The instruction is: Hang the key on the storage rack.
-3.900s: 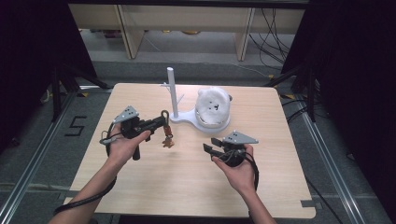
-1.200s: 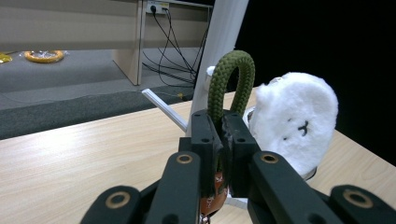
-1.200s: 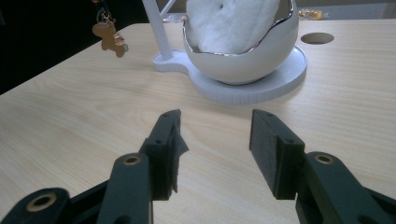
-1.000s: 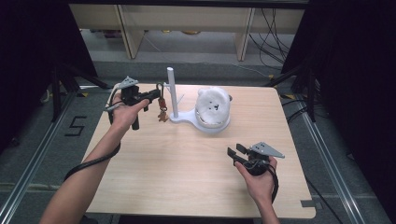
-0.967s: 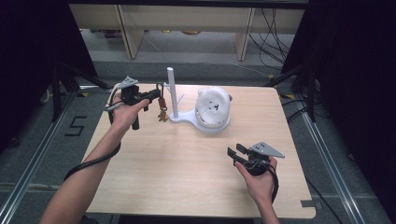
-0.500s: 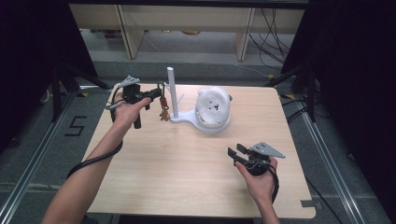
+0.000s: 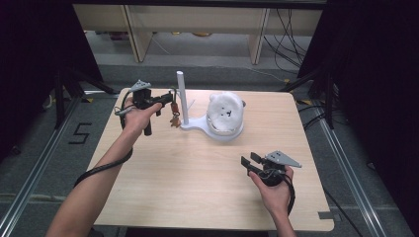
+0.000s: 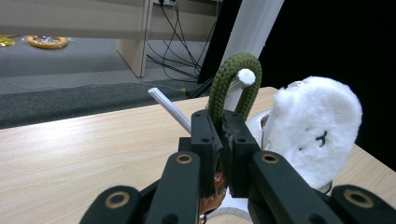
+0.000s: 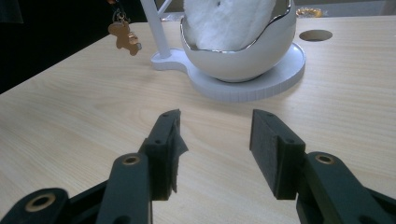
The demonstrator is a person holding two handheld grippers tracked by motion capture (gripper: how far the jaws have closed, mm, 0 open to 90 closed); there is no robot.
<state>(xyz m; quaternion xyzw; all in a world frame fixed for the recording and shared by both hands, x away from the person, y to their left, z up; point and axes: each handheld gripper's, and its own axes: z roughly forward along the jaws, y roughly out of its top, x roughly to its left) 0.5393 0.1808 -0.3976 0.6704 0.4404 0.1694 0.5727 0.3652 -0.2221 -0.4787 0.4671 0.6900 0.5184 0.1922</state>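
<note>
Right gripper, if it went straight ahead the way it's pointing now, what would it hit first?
Probably the white stand's round base under the bowl; bare table lies between it and the right gripper's open jaws.

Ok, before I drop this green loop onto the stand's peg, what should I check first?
1. Left gripper shut on the green cord loop: ok.
2. Loop around the white peg tip: ok in the left gripper view.
3. Gingerbread charm hanging free beside the post: ok.
4. Loop seated far enough down the peg to stay: cannot tell.
5. Right gripper open, apart from the stand base: ok.
</note>
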